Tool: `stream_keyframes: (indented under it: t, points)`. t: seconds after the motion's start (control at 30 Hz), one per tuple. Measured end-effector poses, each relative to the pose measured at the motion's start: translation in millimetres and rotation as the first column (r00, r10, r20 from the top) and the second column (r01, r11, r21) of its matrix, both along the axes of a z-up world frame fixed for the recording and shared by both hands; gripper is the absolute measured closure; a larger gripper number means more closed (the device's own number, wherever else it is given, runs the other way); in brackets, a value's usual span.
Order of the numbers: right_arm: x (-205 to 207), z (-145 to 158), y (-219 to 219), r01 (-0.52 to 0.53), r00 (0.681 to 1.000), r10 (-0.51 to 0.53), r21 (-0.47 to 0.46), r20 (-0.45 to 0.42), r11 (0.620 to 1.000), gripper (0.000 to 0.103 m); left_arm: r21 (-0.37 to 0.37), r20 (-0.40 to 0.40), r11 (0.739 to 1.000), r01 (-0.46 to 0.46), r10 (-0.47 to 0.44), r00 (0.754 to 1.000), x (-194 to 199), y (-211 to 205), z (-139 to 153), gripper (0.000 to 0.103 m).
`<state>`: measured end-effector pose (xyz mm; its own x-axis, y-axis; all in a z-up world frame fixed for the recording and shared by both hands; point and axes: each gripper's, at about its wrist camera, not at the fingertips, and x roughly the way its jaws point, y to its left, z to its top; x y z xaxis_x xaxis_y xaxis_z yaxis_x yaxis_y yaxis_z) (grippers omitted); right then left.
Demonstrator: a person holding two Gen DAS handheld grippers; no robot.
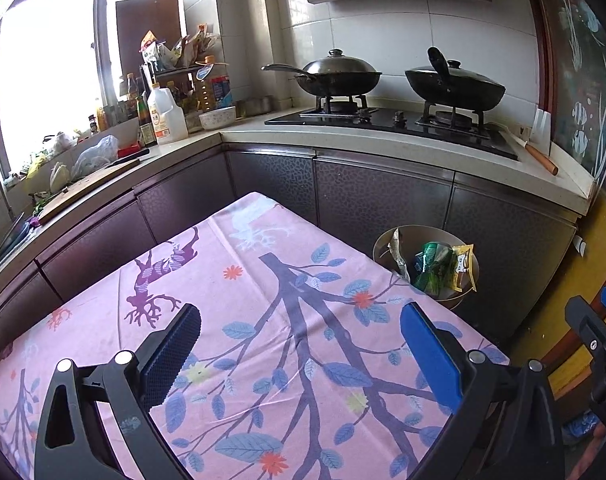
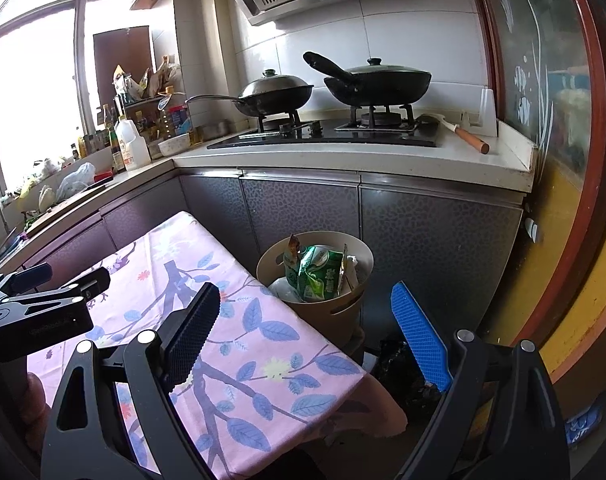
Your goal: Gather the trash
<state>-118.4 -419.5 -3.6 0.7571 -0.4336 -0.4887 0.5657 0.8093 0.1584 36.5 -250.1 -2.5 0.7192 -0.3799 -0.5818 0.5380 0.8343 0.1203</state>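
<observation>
Right wrist, beige bin [image 2: 345, 312], crumpled green wrapper [image 2: 317, 274]

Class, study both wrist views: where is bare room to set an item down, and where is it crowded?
Free: the pink tablecloth from the cabinets to both open grippers, left and right; also the counter strip before the hob. Crowded: the window corner with bottles and bags, and the full bin.

Count: lidded pans on stove, 2 — one [image 2: 277, 94] at 11 o'clock, one [image 2: 379, 80] at 1 o'clock. Bin [image 2: 351, 312]: 1. Wrappers in bin: green 1 [image 2: 319, 272], others unclear. Wooden-handled knife [image 2: 469, 138]: 1.
</observation>
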Motion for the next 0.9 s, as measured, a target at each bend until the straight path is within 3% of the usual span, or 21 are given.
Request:
stream_keyframes:
  t: [0.3,0.9]
  points:
    - [-2,1,-1,-0.009,1.000,0.009,0.026,0.012,1.000,0.017,0.017,-0.001,0.998,0.065,-0.065,0.998,-11,-15,1,0.004]
    - [1,-5,2,-0.019,1.000,0.018,0.057,0.009,0.998,0.017,0.038,-0.013,0.996,0.082,-0.081,0.997,-11,-21,-7,0.004]
